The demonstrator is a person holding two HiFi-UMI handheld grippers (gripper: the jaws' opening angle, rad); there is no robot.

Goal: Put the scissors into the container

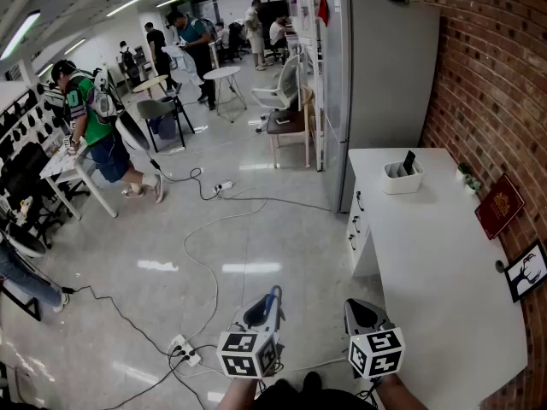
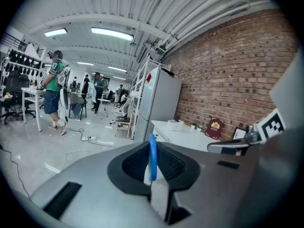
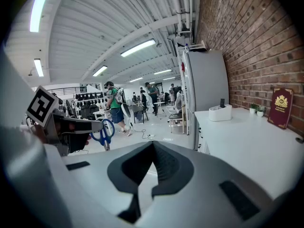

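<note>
Left gripper (image 1: 272, 295) was held low over the floor (image 1: 256, 229), fingers (image 2: 130, 163) clenched on the blue-handled scissors (image 2: 152, 156). One handle loop stood upright between them, edge-on in the left gripper view. Right gripper (image 1: 359, 307) was just beside it at the same level, its fingers (image 3: 173, 163) pressed together at the tips with nothing between. The white container (image 1: 402, 178) stood at the far end of the white worktop (image 1: 444, 272), near the refrigerator (image 1: 376, 75), with a dark item upright in it. The scissors were well apart from the container and not over the worktop.
</note>
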